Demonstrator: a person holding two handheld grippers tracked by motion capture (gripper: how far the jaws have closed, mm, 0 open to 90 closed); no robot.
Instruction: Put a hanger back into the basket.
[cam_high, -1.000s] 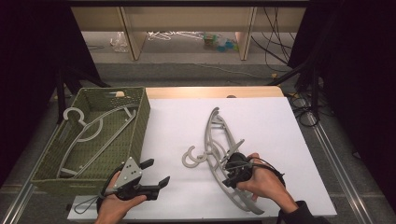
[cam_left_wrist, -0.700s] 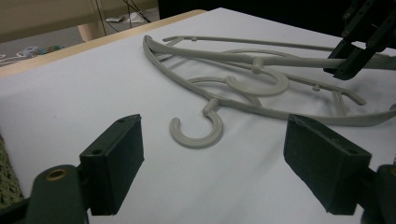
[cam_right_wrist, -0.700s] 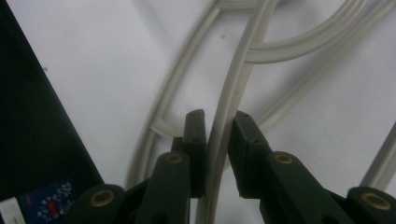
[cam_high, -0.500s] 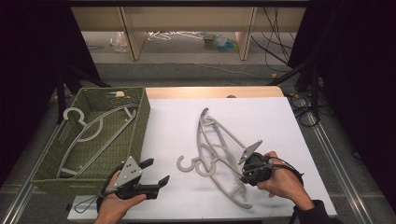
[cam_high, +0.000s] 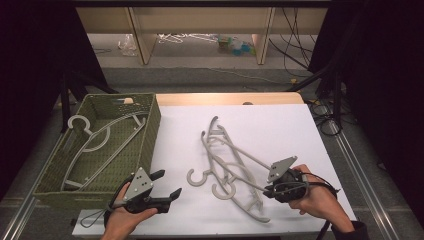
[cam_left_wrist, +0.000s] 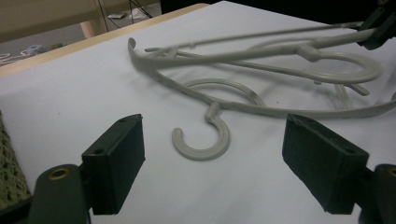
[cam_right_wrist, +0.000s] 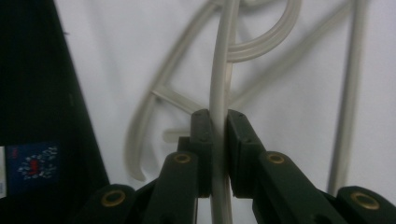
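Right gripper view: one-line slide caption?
Right gripper shut on a pale grey plastic hanger above the white table.

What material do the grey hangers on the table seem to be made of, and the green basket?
The grey hangers look like moulded plastic: one even pale grey colour, a matte surface, smooth rounded hooks and a ribbed profile along the arms. The green basket shows a fine woven pattern on its walls, with a cut-out handle; it could be moulded plastic imitating wicker, or woven fibre, and the pictures leave that open.
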